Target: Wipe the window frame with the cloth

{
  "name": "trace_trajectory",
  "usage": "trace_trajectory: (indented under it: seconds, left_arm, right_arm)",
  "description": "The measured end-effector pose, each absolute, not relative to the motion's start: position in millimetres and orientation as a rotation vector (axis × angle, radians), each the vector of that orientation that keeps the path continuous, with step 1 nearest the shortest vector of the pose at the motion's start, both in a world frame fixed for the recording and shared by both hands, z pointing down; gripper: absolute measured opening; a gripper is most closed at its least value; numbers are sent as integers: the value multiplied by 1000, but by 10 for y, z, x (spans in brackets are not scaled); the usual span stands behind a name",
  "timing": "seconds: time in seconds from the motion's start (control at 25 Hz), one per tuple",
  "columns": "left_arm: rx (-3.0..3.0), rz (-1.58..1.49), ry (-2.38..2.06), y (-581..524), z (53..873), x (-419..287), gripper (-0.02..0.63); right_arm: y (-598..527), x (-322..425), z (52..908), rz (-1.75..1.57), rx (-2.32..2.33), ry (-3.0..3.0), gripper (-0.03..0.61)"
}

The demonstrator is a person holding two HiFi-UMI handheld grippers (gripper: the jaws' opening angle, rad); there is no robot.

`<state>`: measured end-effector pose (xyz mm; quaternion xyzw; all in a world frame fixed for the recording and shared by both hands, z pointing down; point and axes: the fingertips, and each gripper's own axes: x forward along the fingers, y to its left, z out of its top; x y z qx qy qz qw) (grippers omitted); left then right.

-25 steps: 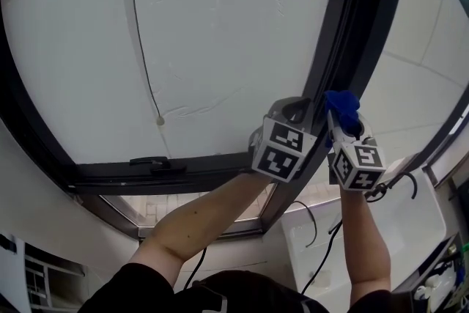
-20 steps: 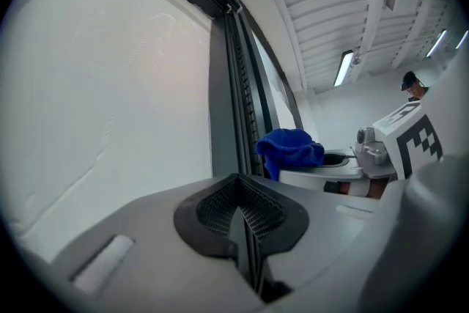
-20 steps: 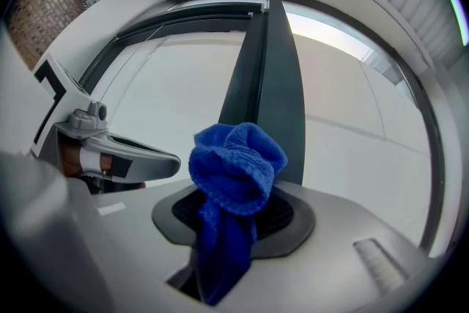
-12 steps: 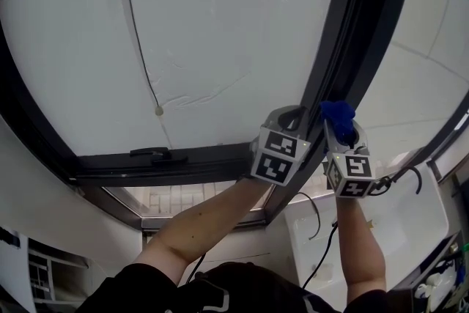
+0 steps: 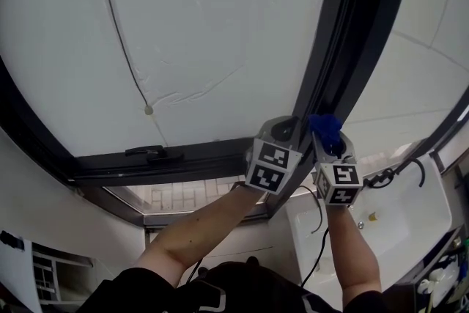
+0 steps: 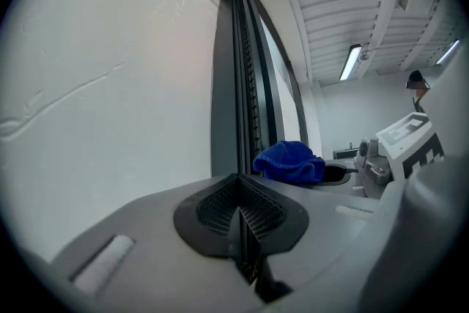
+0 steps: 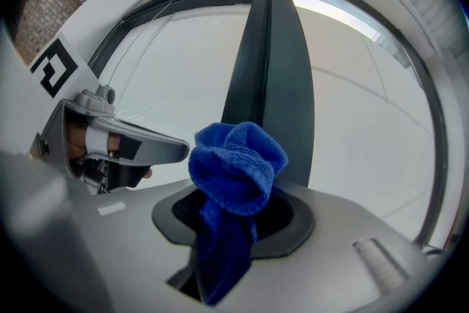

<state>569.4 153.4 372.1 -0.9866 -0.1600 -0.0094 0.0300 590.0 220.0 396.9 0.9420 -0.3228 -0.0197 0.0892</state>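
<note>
The crumpled blue terry cloth (image 7: 238,165) stood bunched above the right gripper (image 5: 328,145), whose fingers (image 7: 287,220) were clamped on its lower tail. It sat right at the dark vertical window frame post (image 5: 344,33). Just beside it, the left gripper (image 6: 242,231) had its fingers (image 6: 212,210) pressed together on nothing. The post stretched bare above the cloth, between frosted white panes (image 5: 220,26).

Two grey hand-held grippers, black short sleeves

The left gripper (image 5: 284,127) and right gripper (image 5: 327,137) have smooth grey shells and black mesh-textured fingers (image 6: 217,206). Each carries a white cube (image 5: 268,166) with black square markers. A thin black cable (image 5: 320,249) trails by the black sleeve (image 5: 143,289).
</note>
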Motion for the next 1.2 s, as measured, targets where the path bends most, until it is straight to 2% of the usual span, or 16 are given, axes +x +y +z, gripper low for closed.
trace_trajectory:
  seconds: [0.52,1.2]
  left_arm:
    - [-3085,-143,-468,1502,4300,5722,-9]
    - [-3099,-332,-480,1536,5061,5642,-9]
  right_arm:
    - [2177,5914,4422,14,2797,-960,141]
    - [2223,5948,5536,375,2826,-957,143]
